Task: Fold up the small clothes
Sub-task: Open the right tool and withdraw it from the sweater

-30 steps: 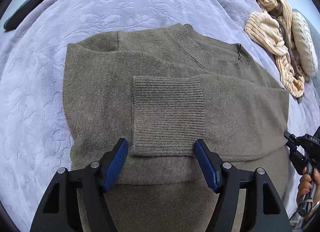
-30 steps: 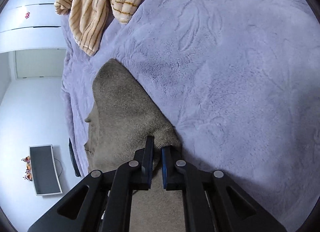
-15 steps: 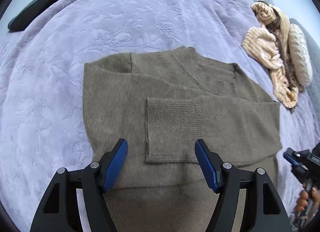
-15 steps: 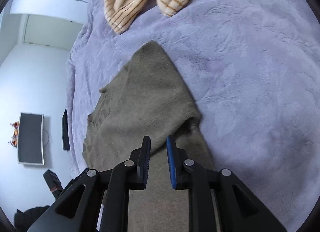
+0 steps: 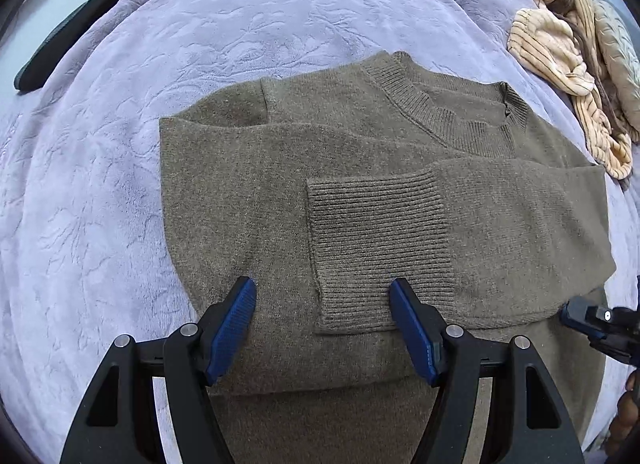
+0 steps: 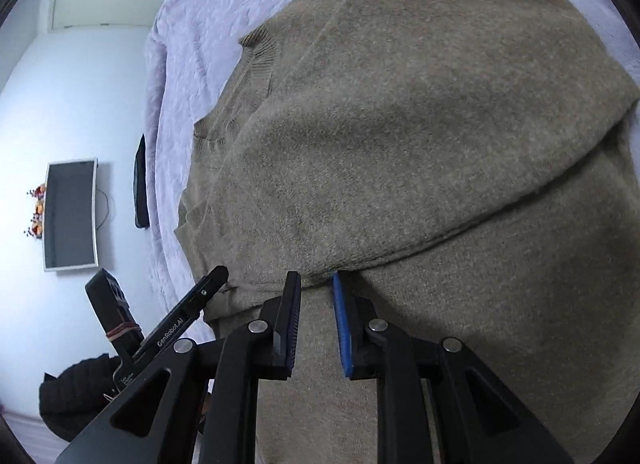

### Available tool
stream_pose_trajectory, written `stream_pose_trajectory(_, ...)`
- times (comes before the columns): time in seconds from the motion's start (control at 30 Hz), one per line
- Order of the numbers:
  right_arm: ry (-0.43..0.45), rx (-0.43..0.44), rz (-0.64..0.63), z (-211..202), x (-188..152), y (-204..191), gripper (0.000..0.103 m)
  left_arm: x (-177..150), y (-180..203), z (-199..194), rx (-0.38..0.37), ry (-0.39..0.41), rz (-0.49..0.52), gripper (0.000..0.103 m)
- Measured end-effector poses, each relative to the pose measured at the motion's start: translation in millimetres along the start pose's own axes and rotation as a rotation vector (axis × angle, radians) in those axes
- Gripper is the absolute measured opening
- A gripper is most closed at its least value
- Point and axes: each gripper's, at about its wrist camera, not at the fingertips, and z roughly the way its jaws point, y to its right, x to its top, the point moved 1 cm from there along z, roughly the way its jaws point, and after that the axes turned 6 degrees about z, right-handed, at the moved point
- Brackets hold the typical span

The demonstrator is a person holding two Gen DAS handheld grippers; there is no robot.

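Note:
An olive-brown knit sweater lies flat on a lavender blanket, both sleeves folded across its chest, a ribbed cuff on top. My left gripper is open wide and empty, hovering over the cuff's lower edge. My right gripper is open by a narrow gap and holds nothing, just above the sweater at the folded sleeve's edge. It also shows at the right edge of the left wrist view. The left gripper's finger shows in the right wrist view.
A heap of cream striped clothes lies at the blanket's far right. A dark flat object lies at the far left edge. A wall screen hangs beyond the bed.
My right gripper let go of the sweater's edge, opened slightly and swung over the body of the sweater. My left gripper stayed open, pulling back then coming closer over the cuff.

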Motion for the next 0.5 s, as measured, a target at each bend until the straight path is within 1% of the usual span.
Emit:
stream_pose_trajectory(0.03, 0.014, -0.008, 0.014, 0, 2, 3, 0.020, -1, 1, 0, 0.008, 0.003, 0.010, 0.071)
stream_pose_trajectory(0.07, 0.017, -0.040, 0.029, 1, 4, 8, 0.020, -3, 3, -1, 0.017, 0.005, 0.020, 0.071)
stream_pose_trajectory(0.1, 0.010, -0.058, 0.033, 4, 4, 11, 0.015, -4, 5, -1, 0.025, 0.007, 0.027, 0.071)
stream_pose_trajectory(0.13, 0.004, -0.073, 0.035, 6, 3, 15, 0.013, -7, 7, -1, 0.030, 0.008, 0.031, 0.071)
stream_pose_trajectory(0.2, -0.002, -0.079, 0.032, 1, -1, 21, 0.013, -11, 8, -4, 0.033, 0.010, 0.031, 0.071)
stream_pose_trajectory(0.27, -0.011, -0.073, 0.012, -7, -10, 21, 0.018, -12, 8, -7, 0.018, 0.005, 0.014, 0.071)
stream_pose_trajectory(0.3, -0.017, -0.077, 0.000, -9, -13, 21, 0.018, -14, 7, -9, 0.009, 0.000, 0.005, 0.071)
stream_pose_trajectory(0.47, -0.025, -0.152, -0.083, -32, -33, 21, 0.022, -32, 9, -24, 0.013, -0.019, 0.010, 0.071)
stream_pose_trajectory(0.5, -0.022, -0.168, -0.090, -37, -37, 22, 0.027, -37, 11, -28, 0.013, -0.023, 0.014, 0.071)
